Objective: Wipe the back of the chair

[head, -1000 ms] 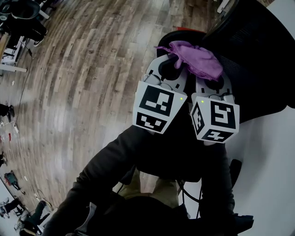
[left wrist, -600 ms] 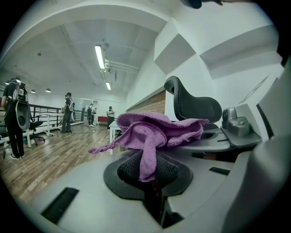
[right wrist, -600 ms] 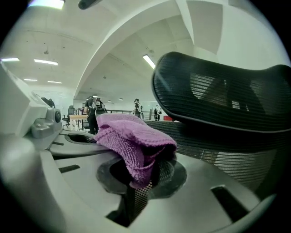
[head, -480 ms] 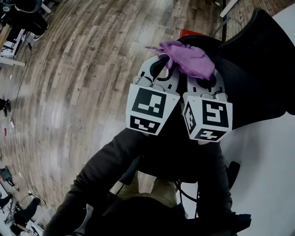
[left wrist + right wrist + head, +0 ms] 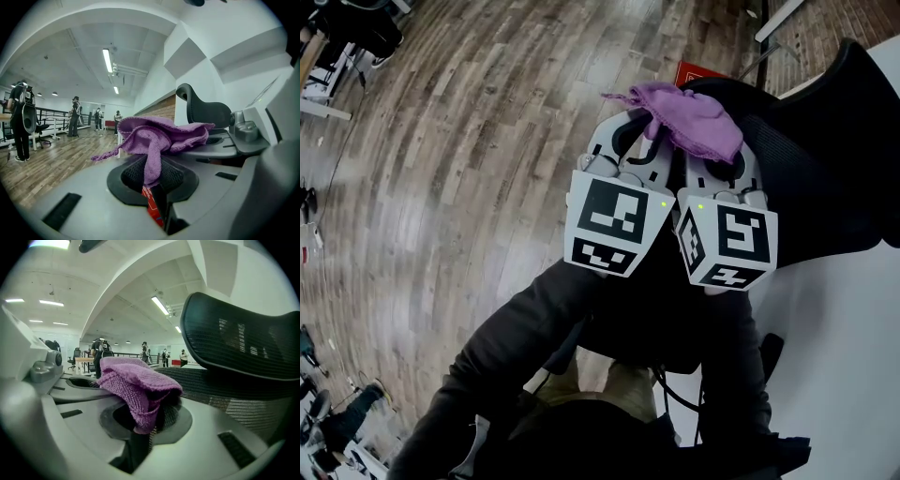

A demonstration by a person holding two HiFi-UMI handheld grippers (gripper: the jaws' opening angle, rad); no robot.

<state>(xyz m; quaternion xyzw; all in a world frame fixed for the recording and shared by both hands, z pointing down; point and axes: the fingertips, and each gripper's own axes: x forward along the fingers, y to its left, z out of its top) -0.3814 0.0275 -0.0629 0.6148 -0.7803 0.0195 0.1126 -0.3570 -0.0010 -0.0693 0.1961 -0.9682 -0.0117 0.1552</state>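
hardly shifted since a second ago: one purple cloth [image 5: 694,117] sits against the edge of the black mesh chair back [image 5: 825,159].
left tool [image 5: 157,185] and right tool [image 5: 143,427] stand side by side, each pressed onto a fold of the cloth. wooden floor [image 5: 469,141] lies left, a white surface [image 5: 844,356] right. only the left gripper view shows the few people [image 5: 21,119] standing far off.

No legible text, label or number anywhere.
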